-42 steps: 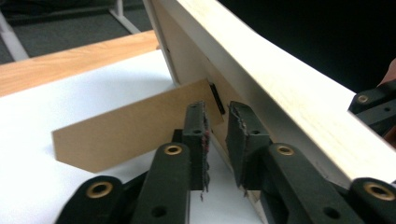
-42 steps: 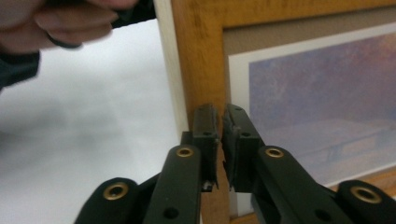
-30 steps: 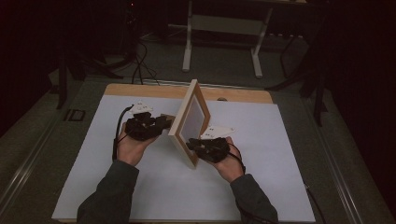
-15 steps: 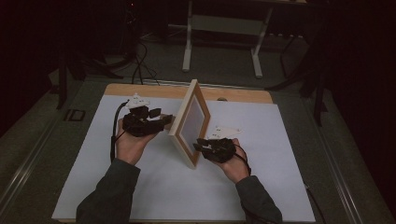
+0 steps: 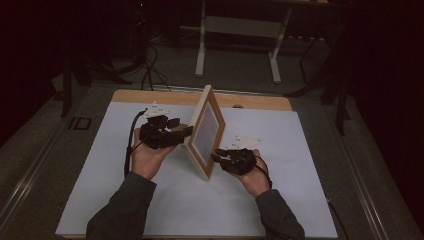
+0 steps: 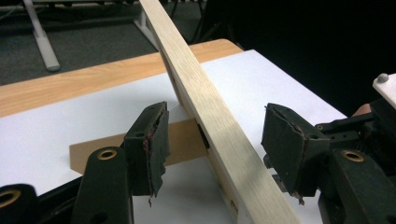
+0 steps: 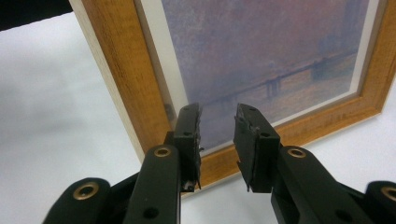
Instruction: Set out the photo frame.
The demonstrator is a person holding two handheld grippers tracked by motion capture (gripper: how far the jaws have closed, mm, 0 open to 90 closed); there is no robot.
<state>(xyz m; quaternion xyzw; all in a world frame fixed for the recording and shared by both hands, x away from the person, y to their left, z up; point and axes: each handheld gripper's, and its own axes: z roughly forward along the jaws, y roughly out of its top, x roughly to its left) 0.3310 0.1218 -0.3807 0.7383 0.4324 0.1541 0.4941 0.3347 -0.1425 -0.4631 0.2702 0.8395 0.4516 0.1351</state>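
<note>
Dark floor and metal stand legs surround the white-topped desk (image 5: 300, 190), where a wooden picture frame (image 5: 206, 131) stands upright near the middle, between the left claw (image 5: 186, 131) at its back and the right claw (image 5: 216, 156) at its front. From the left gripper view the frame's pale edge runs between the widely parted pads without either touching it, the jaws having just been opening, and a brown back stand (image 6: 182, 140) shows behind it. From the right gripper view comes the printed bridge scene, with the right claw's jaws narrowly parted, holding nothing, just before the lower frame rail after opening a little.
</note>
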